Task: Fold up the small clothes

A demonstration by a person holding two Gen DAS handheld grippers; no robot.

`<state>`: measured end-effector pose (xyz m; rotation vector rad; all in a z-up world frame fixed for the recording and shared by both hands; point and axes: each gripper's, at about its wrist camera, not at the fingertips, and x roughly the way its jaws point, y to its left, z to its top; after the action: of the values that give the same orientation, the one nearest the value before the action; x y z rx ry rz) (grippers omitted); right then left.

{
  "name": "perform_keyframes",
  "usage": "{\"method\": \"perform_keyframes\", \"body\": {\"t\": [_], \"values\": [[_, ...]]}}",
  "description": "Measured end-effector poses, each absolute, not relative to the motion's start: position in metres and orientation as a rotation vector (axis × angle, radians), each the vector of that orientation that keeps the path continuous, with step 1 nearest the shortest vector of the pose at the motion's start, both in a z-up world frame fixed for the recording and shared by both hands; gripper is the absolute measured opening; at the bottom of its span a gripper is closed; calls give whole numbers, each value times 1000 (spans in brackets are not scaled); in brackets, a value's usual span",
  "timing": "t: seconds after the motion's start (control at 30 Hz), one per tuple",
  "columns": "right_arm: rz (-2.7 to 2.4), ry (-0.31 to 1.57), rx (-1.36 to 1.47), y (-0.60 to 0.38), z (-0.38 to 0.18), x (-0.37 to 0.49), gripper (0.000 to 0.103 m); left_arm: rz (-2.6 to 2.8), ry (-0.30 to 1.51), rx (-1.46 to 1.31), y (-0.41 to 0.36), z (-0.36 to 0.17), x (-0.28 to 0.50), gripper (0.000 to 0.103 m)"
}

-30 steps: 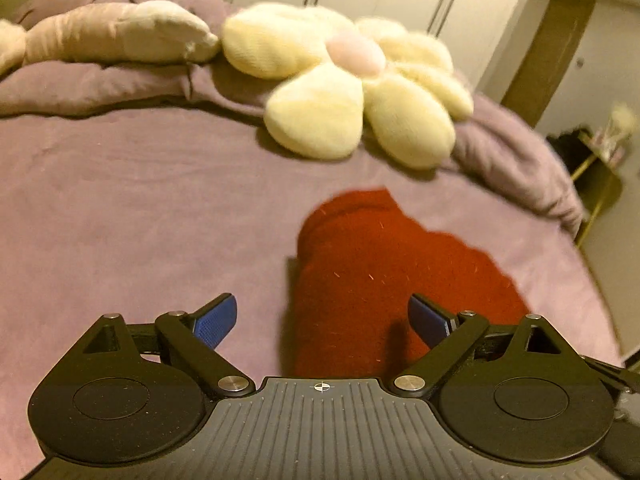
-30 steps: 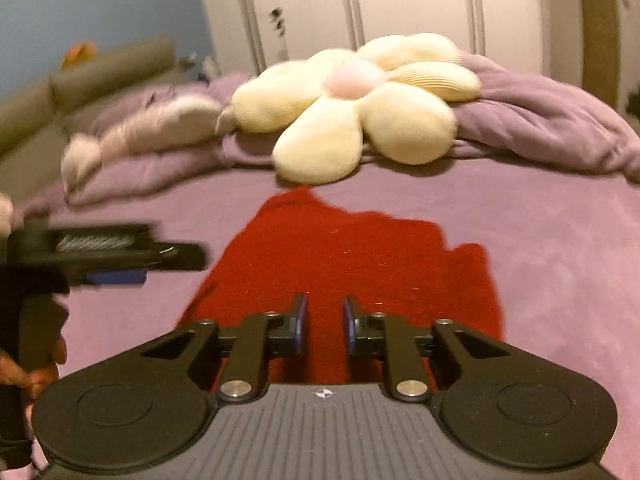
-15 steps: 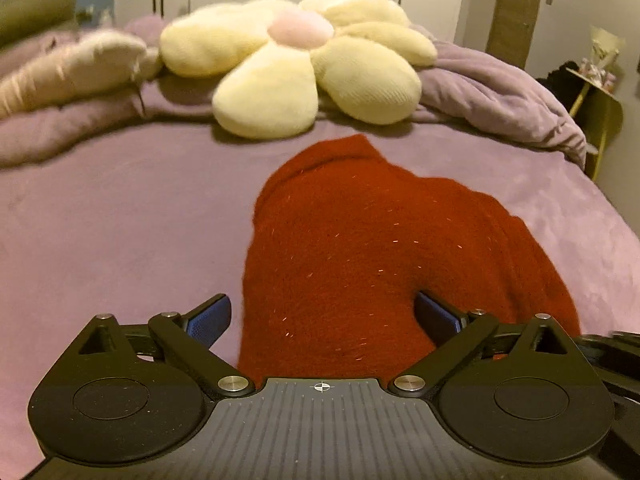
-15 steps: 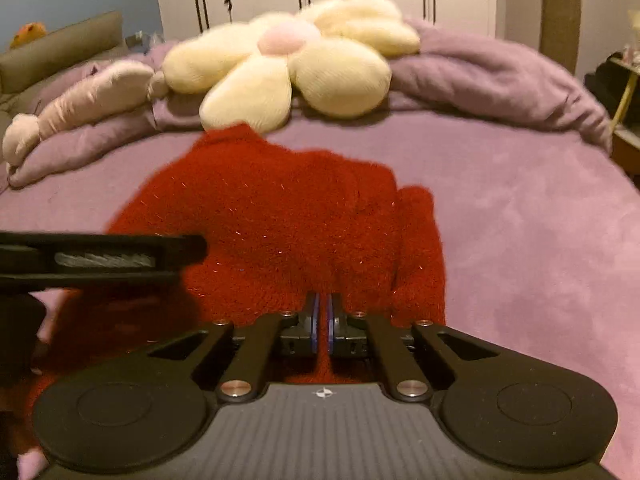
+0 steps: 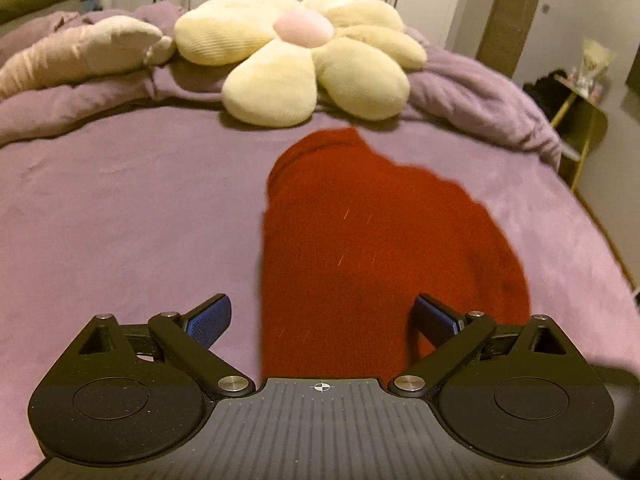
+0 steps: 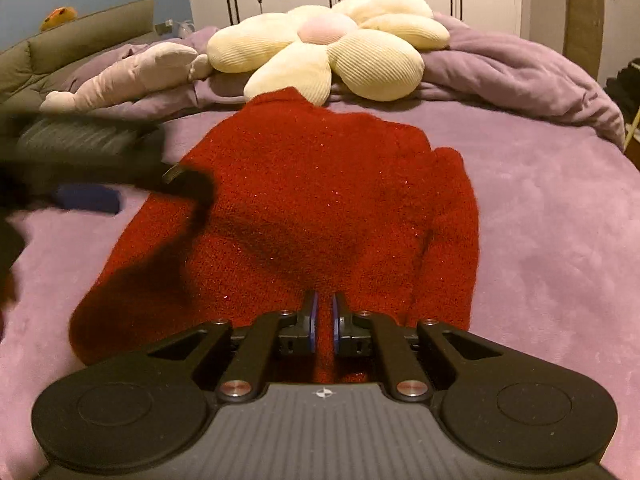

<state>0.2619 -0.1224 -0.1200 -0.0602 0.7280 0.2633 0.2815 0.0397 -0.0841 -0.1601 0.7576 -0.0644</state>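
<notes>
A fuzzy red sweater lies flat on the purple bed cover, its near hem towards me. My left gripper is open and low over the sweater's near left part: one blue pad sits over the bed cover, the other over the knit. In the right wrist view the left gripper shows as a dark blur at the left. My right gripper is shut on the red sweater at its near hem, with a ridge of red fabric pinched between the pads.
A large cream flower-shaped cushion and a pale long pillow rest on a bunched purple duvet at the far end of the bed. A small yellow-legged side table stands past the bed's right edge.
The right gripper's jaws went from slightly apart to shut on the sweater's hem as it sank closer to the knit. The left gripper shifted sideways over the sweater and stayed open.
</notes>
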Motion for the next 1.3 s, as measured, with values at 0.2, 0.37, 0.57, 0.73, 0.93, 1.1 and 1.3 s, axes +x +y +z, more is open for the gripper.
{"method": "perform_keyframes", "body": {"t": [0.2,0.37,0.57,0.73,0.93,1.1,1.3], "values": [[246,695,-132,-115,-113,242,7,-67,792,-185,49,-98,271,101],[230,714,-76,-127,-106,236,7,-87,791,-129,45,-102,273,102],[245,687,-141,-120,-125,240,7,-99,785,-143,49,-112,273,103],[243,684,-198,-113,-121,235,7,-94,795,-180,52,-106,262,103],[189,747,-150,-116,-105,195,15,-86,844,-139,56,-110,228,103],[157,880,-86,-120,-111,149,82,-50,950,-179,60,-111,193,103],[125,958,-89,-118,-114,98,99,32,955,-207,70,-107,133,103]]}}
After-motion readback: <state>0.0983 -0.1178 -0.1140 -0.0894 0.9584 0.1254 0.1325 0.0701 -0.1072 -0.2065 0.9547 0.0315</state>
